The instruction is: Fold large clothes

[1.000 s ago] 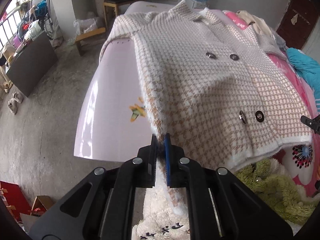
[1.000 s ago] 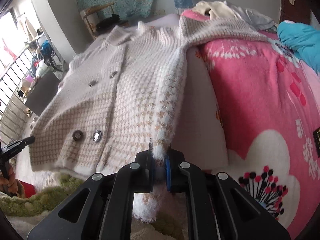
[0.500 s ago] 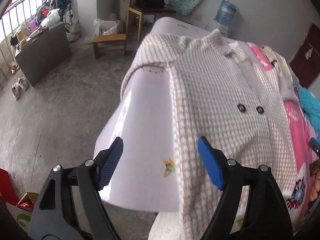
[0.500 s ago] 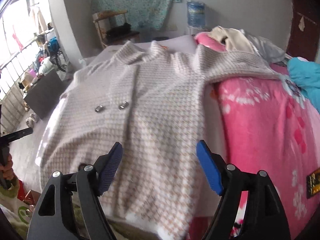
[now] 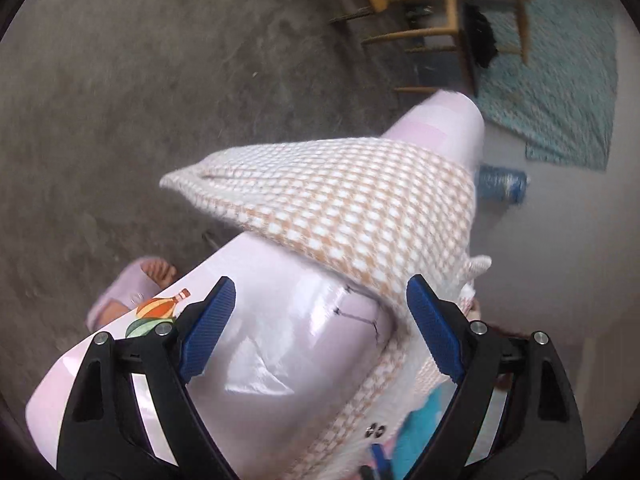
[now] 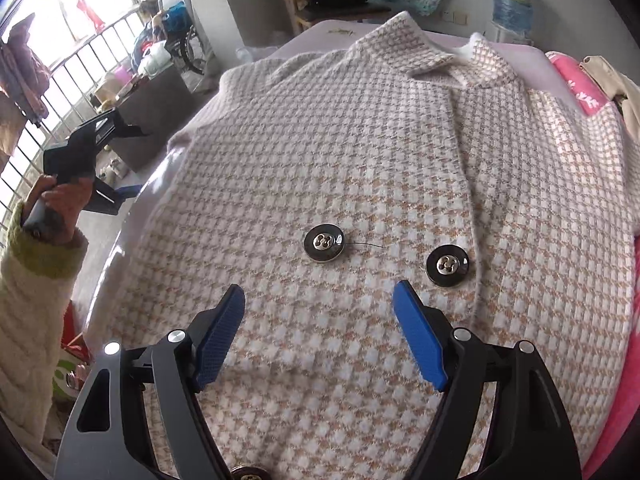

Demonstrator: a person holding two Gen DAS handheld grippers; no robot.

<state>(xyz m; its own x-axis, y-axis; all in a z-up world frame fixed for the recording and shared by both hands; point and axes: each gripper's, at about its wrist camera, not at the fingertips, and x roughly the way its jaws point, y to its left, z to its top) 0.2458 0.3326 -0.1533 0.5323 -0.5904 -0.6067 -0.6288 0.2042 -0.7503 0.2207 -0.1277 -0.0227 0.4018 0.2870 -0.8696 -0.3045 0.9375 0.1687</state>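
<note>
A cream and tan houndstooth coat [image 6: 360,152] lies face up and spread flat on the bed, collar at the far end. Two dark buttons [image 6: 323,242] sit just beyond my right gripper [image 6: 319,289], which hovers open over the coat's front with nothing between its pads. My left gripper [image 5: 320,284] is at the bed's left edge, its jaws opening, empty. It points at the coat's shoulder [image 5: 352,208], which overhangs the glossy lilac sheet [image 5: 280,340]. A hand [image 6: 60,200] in a cream sleeve holds that gripper beside the bed.
A pink floral blanket [image 6: 624,360] lies along the coat's right side. Beyond the bed stand a wooden chair [image 5: 440,32] and a blue water bottle [image 6: 512,0]. A foot in a slipper [image 5: 136,284] stands on the concrete floor by the bed edge.
Both grippers let go of the coat's edges and opened wide. The left one swung to the coat's shoulder and rolled; the right one moved in over the buttons.
</note>
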